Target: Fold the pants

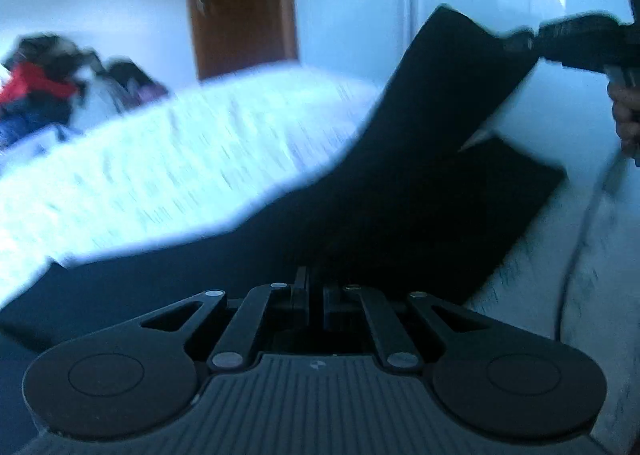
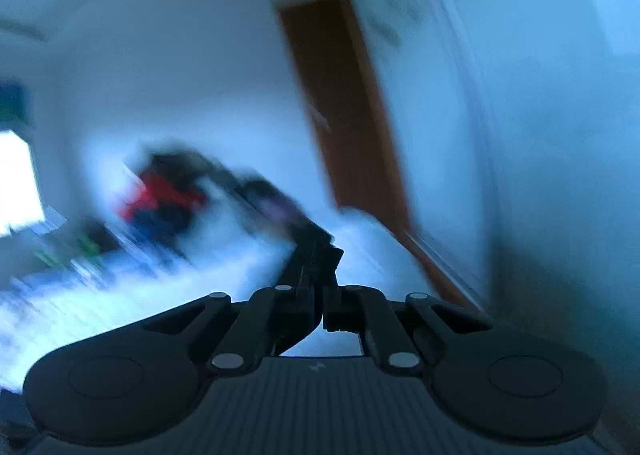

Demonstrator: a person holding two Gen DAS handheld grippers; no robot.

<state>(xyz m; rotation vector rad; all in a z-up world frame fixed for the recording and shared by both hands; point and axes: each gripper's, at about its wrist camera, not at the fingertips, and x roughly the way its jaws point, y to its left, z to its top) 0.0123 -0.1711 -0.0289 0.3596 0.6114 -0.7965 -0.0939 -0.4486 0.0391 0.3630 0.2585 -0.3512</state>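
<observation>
The black pants [image 1: 404,183] spread over a pale bed cover [image 1: 192,159] in the left wrist view. My left gripper [image 1: 316,287] is shut on the near edge of the pants. One pant leg rises to the upper right, where my right gripper [image 1: 516,43] is shut on its end and holds it in the air. The other leg lies flat at the right. In the right wrist view, my right gripper [image 2: 320,279] is shut on a thin edge of the black fabric [image 2: 308,259]. That view is heavily blurred.
A brown door [image 1: 240,3] stands in the white wall behind the bed. A heap of red and dark clothes [image 1: 44,87] lies at the far left of the bed; it also shows in the right wrist view [image 2: 168,195]. A thin cable [image 1: 580,239] hangs at the right.
</observation>
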